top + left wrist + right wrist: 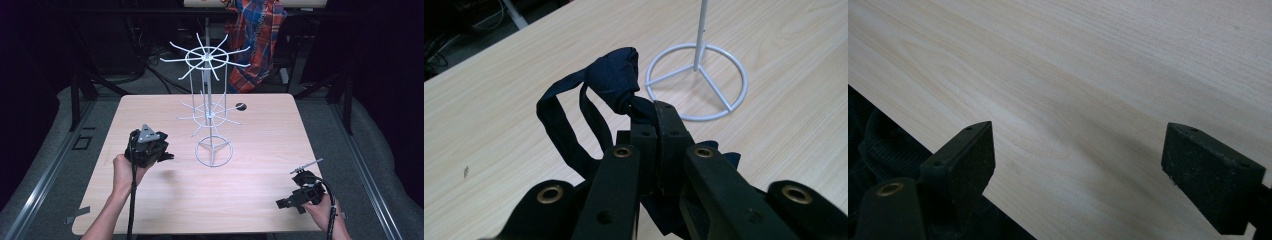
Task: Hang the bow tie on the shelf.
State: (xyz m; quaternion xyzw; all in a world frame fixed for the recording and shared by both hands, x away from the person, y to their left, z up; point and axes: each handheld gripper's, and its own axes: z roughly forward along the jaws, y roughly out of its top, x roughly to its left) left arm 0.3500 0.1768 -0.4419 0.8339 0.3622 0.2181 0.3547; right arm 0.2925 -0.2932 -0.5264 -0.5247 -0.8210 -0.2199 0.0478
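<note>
Overhead and claw-mounted views of a hanging operation. The left claw (159, 150), at about 9 o'clock from the white wire display rack (210, 107), is clenched on a dark navy fabric item with looped straps (596, 95); the exact type of item cannot be told. In the left gripper view the jaws stand pressed together on the cloth just below a bunched knot, so the loops hang free ahead of the tips, a grip that probably leaves a loop open for slipping over a prong. The rack's ring base (698, 82) lies near, at roughly 1 o'clock from the held fabric, resting flat on the light wooden tabletop (150, 205). The rack carries two tiers of radial prongs on a central pole; no item hangs from them, so the hanging appears not yet done.

The right claw (282, 203) rests low near the tabletop's front edge, at about 5 o'clock from the rack and well apart from it. In the right gripper view its jaws stand wide apart, released, with bare wood grain between them. It seems parked out of the way, available to steady the rack if needed.

A small dark hole (241, 106) marks the tabletop at 2 o'clock from the rack base. A plaid cloth (257, 40) hangs behind the tabletop.
</note>
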